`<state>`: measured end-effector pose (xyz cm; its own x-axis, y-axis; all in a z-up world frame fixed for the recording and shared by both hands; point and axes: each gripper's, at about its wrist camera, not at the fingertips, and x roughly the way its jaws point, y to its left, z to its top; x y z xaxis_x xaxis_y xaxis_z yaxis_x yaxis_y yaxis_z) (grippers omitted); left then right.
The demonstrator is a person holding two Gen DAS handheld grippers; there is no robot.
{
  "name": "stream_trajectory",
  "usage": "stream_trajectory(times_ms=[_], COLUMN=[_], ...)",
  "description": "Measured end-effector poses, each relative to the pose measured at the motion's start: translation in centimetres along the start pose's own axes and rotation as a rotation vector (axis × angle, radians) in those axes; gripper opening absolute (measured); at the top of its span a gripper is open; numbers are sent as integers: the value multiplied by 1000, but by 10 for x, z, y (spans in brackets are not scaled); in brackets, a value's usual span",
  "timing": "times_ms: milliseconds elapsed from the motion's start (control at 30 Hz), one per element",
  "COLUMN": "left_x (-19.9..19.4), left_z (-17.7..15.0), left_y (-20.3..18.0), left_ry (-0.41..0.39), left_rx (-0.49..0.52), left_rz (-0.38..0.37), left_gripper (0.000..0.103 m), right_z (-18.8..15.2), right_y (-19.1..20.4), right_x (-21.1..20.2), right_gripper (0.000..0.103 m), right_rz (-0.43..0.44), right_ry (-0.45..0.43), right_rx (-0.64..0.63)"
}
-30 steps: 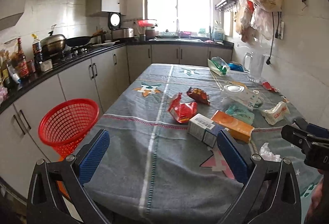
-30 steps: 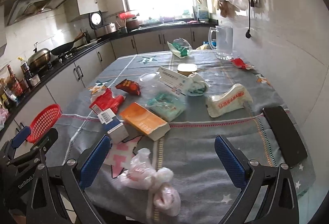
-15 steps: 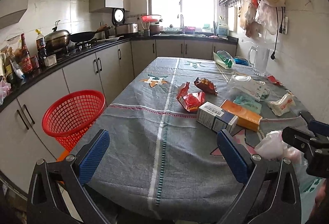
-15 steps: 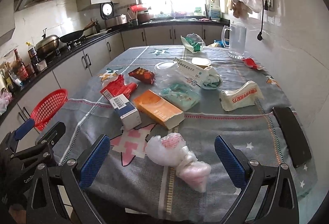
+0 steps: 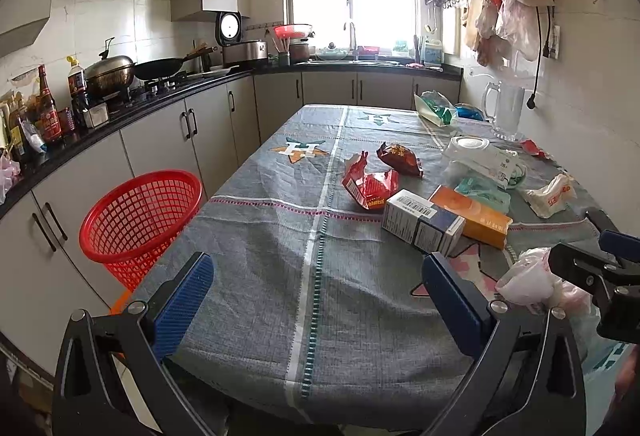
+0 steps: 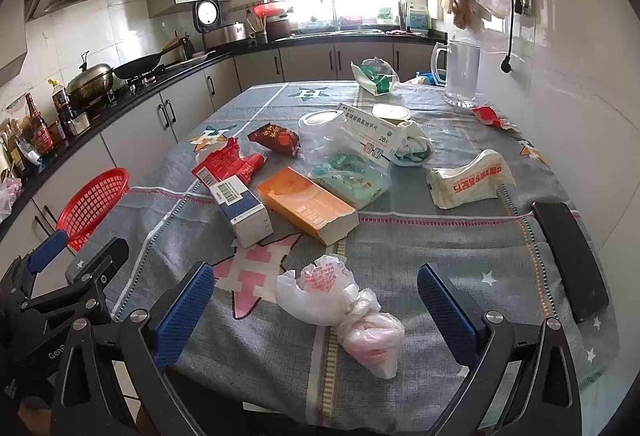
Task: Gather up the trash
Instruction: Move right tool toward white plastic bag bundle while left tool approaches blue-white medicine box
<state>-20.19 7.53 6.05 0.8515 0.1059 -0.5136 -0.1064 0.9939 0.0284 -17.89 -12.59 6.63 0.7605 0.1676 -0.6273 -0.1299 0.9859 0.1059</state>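
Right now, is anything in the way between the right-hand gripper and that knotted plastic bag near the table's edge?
Nothing visible. The right gripper is open, and the crumpled plastic bag lies on the tablecloth in line between its fingers. The nearest boxes sit farther back on the table.

We read few texts here. On the grey tablecloth (image 5: 256, 236) each star patch carries a white letter "H" (image 5: 299, 149), and another "H" (image 6: 309, 91) sits at the far end. The white medicine box (image 6: 370, 132) shows the number "28" beside Chinese characters we cannot make out. The left gripper (image 6: 78, 256) bears "Gen" and part of a further letter on its black frame. The blue-and-white box (image 6: 242, 210) has a barcode label whose digits are too small to read. The cream wrapper (image 6: 470, 184) and the orange box (image 6: 306, 210) carry red and white characters, illegible to us.
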Motion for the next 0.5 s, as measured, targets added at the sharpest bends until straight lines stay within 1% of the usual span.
stream_trajectory(times_ms=[500], left_x=[4], left_z=[-2], left_y=[0], left_ry=[13], left_rx=[4], left_rz=[2], left_gripper=[103], right_z=[-2], right_y=[0], right_x=[6], right_gripper=[103], right_rz=[3], right_ry=[23], right_rx=[1])
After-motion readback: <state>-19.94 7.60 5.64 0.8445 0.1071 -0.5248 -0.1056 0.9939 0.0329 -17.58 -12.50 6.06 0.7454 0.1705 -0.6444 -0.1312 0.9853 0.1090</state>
